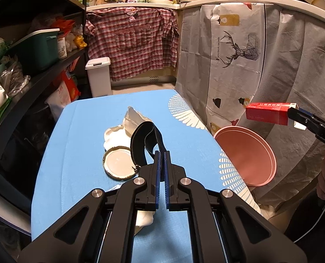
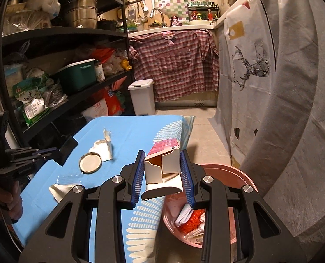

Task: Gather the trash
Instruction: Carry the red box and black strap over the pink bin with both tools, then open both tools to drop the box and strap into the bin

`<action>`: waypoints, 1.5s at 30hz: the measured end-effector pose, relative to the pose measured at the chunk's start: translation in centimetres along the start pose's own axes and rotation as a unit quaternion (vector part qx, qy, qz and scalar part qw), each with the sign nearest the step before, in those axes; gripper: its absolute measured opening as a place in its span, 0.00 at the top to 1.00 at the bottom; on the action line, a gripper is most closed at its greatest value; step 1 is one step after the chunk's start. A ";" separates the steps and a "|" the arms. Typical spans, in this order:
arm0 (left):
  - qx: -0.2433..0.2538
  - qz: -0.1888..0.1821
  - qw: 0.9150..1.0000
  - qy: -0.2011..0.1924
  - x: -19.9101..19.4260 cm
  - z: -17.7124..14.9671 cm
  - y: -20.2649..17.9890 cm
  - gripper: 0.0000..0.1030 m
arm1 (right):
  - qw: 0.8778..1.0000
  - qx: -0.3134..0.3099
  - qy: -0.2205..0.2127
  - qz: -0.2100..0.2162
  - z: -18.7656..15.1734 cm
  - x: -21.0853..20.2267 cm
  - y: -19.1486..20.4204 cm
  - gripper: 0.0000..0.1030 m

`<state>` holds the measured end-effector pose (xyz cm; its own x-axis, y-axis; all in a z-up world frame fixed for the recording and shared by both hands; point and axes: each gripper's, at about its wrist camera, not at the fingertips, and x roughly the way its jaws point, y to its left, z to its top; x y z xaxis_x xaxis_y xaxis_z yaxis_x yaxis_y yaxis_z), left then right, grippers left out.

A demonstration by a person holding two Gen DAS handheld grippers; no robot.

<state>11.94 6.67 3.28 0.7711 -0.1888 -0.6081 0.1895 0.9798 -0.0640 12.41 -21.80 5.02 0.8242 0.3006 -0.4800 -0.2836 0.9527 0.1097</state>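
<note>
— Trash check: where is the carton (image 2: pixel 162 164)?

— Clamped in the right hand-held gripper (image 2: pixel 163 171), held in the air above the desk (image 2: pixel 127 131) edge, near the pink bin's (image 2: pixel 249 180) rim. Its open flap faces the camera.

— And the left hand-held gripper (image 1: pixel 161 153)?

— Clenched on a black strap (image 1: pixel 140 140), raised over the lid (image 1: pixel 118 162) and crumpled paper (image 1: pixel 127 127).

— So which step?

— Carrying, I judge. Next the carton needs moving fully over the bin, then letting go. The strap likely follows; lid and paper still lie on the desk.
</note>
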 end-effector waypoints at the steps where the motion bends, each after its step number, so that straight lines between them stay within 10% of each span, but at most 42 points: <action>1: 0.000 0.000 1.000 0.000 0.0 0.0 0.0 0.97 | 1.000 0.004 0.001 -0.001 -0.1 0.1 -0.3 0.68; 45: 0.063 -0.083 0.994 0.037 7.6 2.7 -11.9 0.97 | 0.992 0.101 0.007 -0.079 -1.6 1.4 -9.5 0.68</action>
<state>17.19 -6.62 1.62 0.6773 -0.3364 -0.6543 0.3883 0.9188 -0.0704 15.47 -30.53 1.97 0.8436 0.1474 -0.5163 -0.0464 0.9780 0.2034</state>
